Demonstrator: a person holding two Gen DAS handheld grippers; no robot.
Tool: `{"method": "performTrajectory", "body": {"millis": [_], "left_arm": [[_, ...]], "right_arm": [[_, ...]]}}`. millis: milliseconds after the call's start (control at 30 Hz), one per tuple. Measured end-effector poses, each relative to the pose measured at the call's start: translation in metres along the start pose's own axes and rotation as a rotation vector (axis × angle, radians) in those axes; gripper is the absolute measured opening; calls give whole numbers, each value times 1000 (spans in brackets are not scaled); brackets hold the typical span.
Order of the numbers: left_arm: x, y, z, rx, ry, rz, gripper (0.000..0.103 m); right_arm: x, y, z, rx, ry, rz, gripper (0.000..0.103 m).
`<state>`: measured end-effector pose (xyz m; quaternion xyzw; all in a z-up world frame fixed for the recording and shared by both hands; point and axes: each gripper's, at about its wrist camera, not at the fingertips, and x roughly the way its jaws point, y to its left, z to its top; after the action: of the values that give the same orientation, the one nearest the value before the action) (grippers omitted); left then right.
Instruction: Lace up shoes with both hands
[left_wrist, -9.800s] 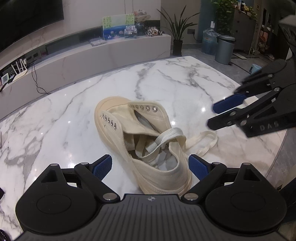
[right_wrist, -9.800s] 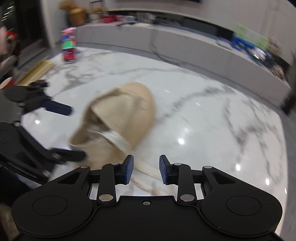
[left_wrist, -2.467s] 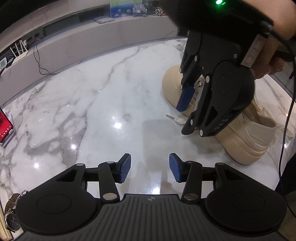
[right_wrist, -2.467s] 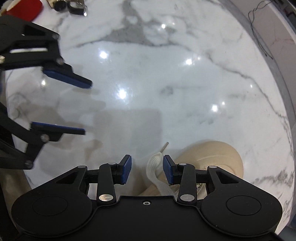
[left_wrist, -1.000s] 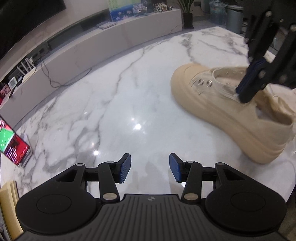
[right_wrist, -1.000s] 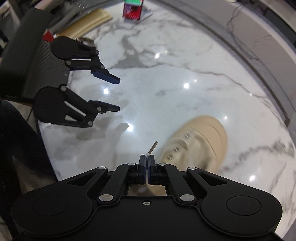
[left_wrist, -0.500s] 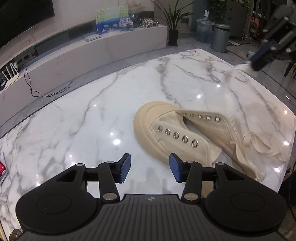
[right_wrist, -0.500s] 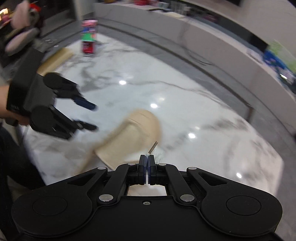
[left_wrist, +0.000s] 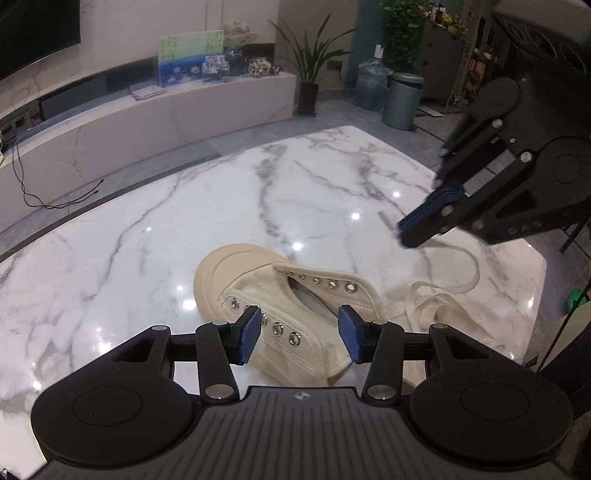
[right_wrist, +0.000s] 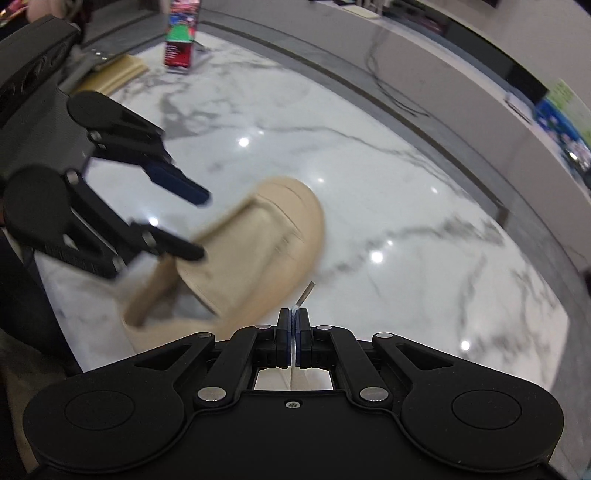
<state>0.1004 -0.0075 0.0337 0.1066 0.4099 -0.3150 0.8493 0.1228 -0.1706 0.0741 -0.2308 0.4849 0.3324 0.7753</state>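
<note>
The cream shoe (left_wrist: 291, 314) lies near the desk's (left_wrist: 147, 240) front edge. The right gripper (right_wrist: 294, 325) has its fingers clamped on the lace (right_wrist: 306, 291) tip; the left gripper (left_wrist: 299, 330) fingers stand apart, empty, above the shoe.

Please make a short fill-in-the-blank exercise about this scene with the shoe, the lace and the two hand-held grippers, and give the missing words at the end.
1. The cream canvas shoe lies on a white ____ table.
2. The right hand-held gripper is shut on the tip of the flat white ____.
3. The jaws of the left hand-held gripper are ____, with nothing held between them.
4. The metal eyelets of the shoe have ____ lace threaded through them.

Missing words: marble; shoelace; open; no
</note>
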Motion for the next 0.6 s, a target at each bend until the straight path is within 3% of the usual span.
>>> {"method": "performTrajectory", "body": {"millis": [267, 600], "left_arm": [[5, 20, -12, -61, 73, 48, 47], [3, 32, -16, -107, 73, -2, 47]], "right_arm": [[21, 15, 37, -87, -41, 73, 1], [74, 39, 62, -320, 123, 102, 1]]}}
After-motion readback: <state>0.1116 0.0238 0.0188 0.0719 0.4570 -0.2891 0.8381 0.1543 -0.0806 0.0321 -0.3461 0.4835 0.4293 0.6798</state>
